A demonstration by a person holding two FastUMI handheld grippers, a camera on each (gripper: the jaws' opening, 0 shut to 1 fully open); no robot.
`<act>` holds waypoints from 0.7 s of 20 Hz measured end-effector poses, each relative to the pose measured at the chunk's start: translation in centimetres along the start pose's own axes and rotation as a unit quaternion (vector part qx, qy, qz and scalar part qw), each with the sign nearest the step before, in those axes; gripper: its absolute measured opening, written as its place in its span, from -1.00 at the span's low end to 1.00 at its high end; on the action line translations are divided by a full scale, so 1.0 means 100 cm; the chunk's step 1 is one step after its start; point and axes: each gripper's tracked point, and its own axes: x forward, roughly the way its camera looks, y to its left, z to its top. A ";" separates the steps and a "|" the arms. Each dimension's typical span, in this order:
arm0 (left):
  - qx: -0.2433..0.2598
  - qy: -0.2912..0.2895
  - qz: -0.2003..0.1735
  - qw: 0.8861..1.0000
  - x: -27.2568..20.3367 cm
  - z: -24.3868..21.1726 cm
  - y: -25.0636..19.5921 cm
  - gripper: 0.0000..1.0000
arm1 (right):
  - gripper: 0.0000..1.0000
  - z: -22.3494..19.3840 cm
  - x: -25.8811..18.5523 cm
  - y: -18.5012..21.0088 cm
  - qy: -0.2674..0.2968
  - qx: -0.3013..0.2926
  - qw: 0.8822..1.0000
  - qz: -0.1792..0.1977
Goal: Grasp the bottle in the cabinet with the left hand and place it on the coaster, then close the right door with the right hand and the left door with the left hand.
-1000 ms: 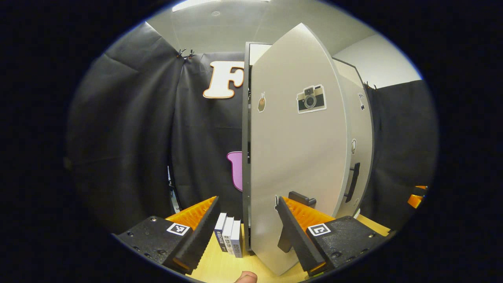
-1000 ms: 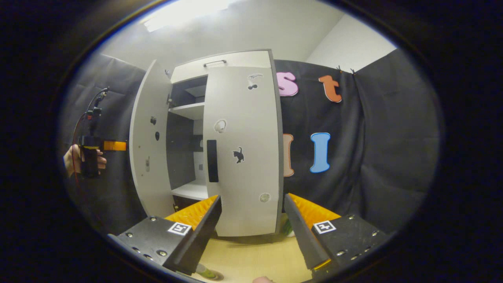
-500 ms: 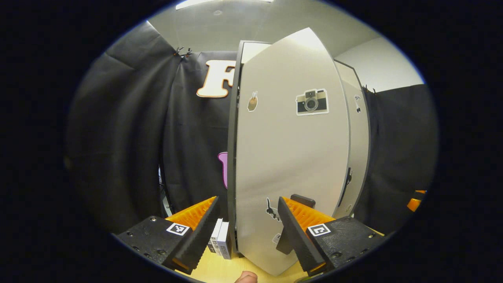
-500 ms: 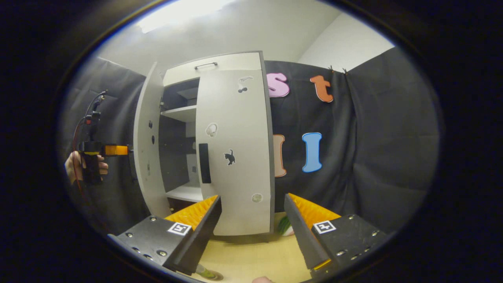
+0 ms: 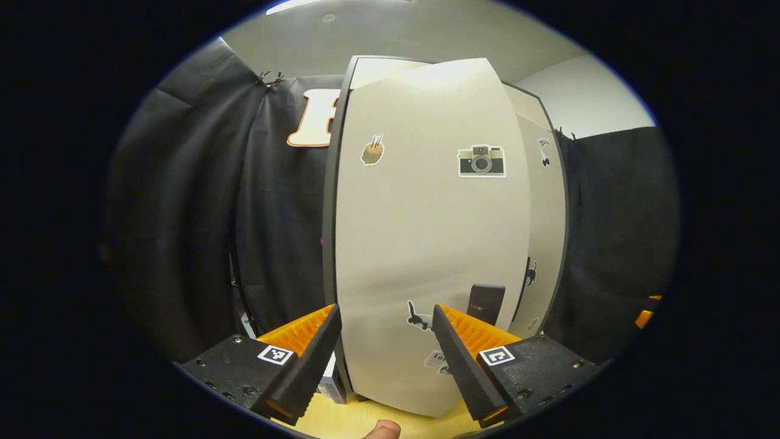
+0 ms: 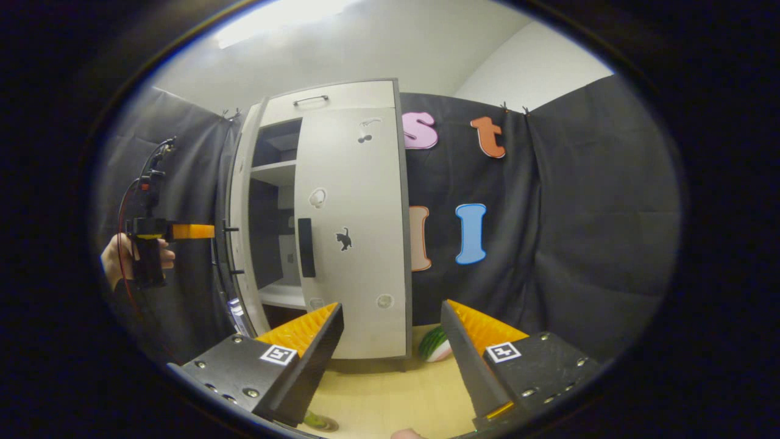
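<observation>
The left door (image 5: 426, 244) has swung further toward closing since a second ago, its face now square to my left gripper (image 5: 384, 341); I'd keep pushing flat near the free edge beside its handle (image 5: 485, 303). Both tongs gape empty, the right gripper (image 6: 390, 341) held back. The right door (image 6: 350, 244) looks shut; a gap remains at the cabinet (image 6: 271, 183). I can't make out the bottle for sure.

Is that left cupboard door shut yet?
Not yet. The left door stands ajar: dark shelves show between it and the closed right door.
</observation>
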 end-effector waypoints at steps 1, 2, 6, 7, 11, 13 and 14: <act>0.000 0.000 0.002 1.000 0.002 -0.001 -0.001 0.90 | 0.94 0.000 -0.001 -0.001 0.001 0.000 1.000 -0.002; -0.002 0.000 0.003 1.000 0.002 -0.001 -0.002 0.91 | 0.94 -0.001 -0.002 -0.003 0.002 0.000 1.000 -0.004; -0.014 -0.002 0.010 1.000 0.000 -0.006 -0.004 0.84 | 0.94 -0.004 -0.003 -0.003 0.007 -0.004 1.000 -0.010; -0.019 -0.001 0.017 1.000 -0.002 -0.008 -0.001 0.92 | 0.94 -0.004 -0.003 -0.001 0.007 -0.004 1.000 -0.009; -0.038 0.020 0.022 0.999 -0.005 -0.018 -0.002 0.86 | 0.96 0.001 -0.004 0.011 0.007 0.001 1.000 -0.004; -0.030 0.022 0.024 0.999 -0.012 -0.019 -0.001 0.93 | 0.94 0.006 -0.004 0.018 0.005 0.001 1.000 0.002; -0.024 0.021 0.027 0.999 -0.016 -0.018 0.000 0.93 | 0.94 0.008 -0.004 0.021 0.004 0.000 1.000 0.004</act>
